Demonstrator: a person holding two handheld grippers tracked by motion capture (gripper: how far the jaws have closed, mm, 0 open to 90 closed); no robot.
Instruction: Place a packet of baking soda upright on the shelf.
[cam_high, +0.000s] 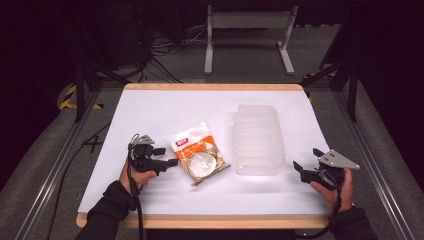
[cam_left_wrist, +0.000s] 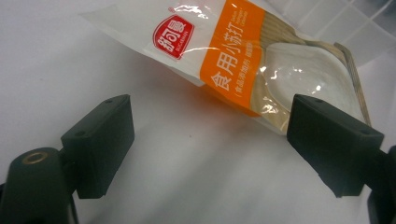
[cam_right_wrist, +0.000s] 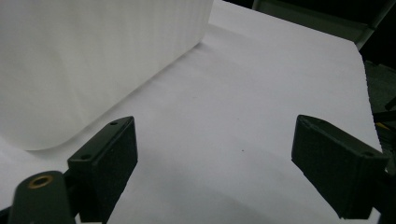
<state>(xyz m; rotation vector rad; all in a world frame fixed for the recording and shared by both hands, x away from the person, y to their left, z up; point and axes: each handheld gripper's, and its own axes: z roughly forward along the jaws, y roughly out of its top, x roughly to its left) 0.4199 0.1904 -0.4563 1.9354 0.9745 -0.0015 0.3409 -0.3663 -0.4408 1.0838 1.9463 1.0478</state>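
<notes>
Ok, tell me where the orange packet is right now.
In the high view the packet lies flat on the table, left of centre, between the left gripper and the clear plastic bin. It is ahead of that open gripper, not gripped.

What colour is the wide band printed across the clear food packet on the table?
Orange, with white lettering, on the packet; the left gripper view shows it best.

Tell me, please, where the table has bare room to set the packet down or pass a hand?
The far strip of the table, behind the packet and left of the bin, is bare. So is the near strip along the front edge, between the left gripper and right gripper. The slot between packet and bin is tight.
</notes>
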